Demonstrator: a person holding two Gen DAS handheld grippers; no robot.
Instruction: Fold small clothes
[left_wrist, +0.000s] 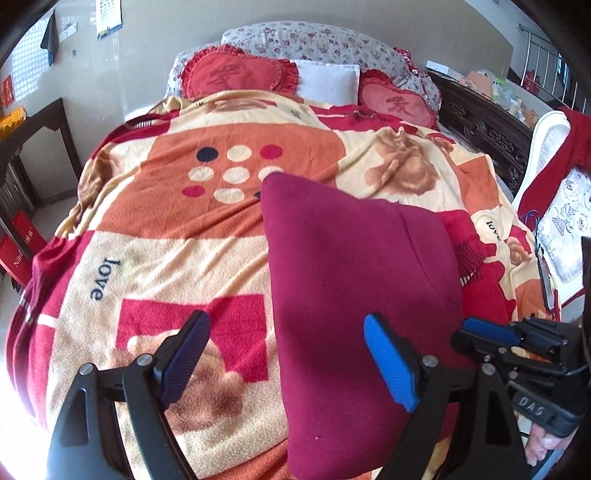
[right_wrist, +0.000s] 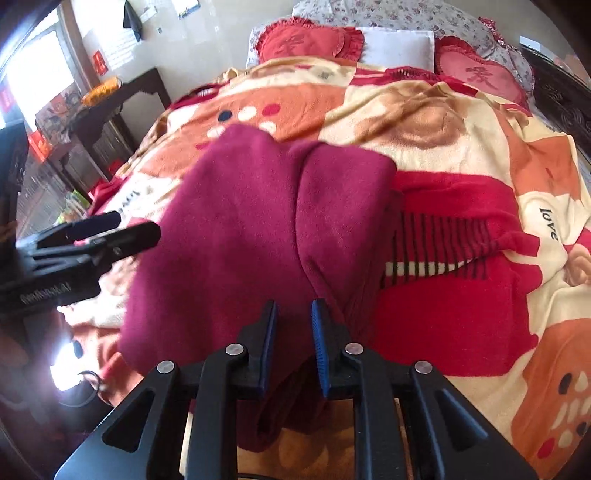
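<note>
Maroon fleece garment (left_wrist: 347, 280) lay folded on the bed's patterned blanket (left_wrist: 177, 251), long axis running toward the pillows. Left gripper (left_wrist: 291, 347) jaws wide apart, empty. Right gripper (right_wrist: 293, 343) jaws nearly together over the garment's near edge, cloth between them; can't tell if they pinched it.

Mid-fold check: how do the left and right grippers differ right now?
The left gripper's jaws stand wide open; the right gripper's jaws are nearly together. The left holds nothing; the right appears to pinch the near edge of the maroon garment. Both point down over the blanket.
</note>
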